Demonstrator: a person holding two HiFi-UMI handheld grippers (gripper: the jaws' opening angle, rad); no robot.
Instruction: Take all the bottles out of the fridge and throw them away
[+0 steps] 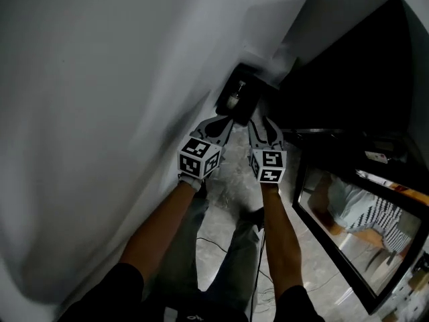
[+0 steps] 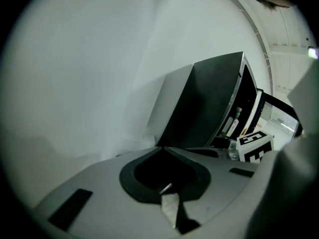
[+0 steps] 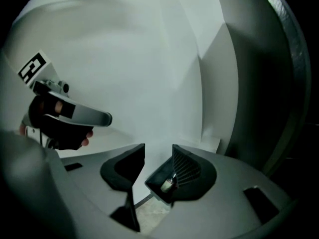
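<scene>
Below the right tongs [image 3: 158,148], a bottle [image 3: 168,182] lies inside a bin [image 3: 153,182].

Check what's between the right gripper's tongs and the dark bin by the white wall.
Nothing. In the right gripper view the right gripper has open, empty tongs, and only bare pale floor shows before the dark rectangular bin.
</scene>
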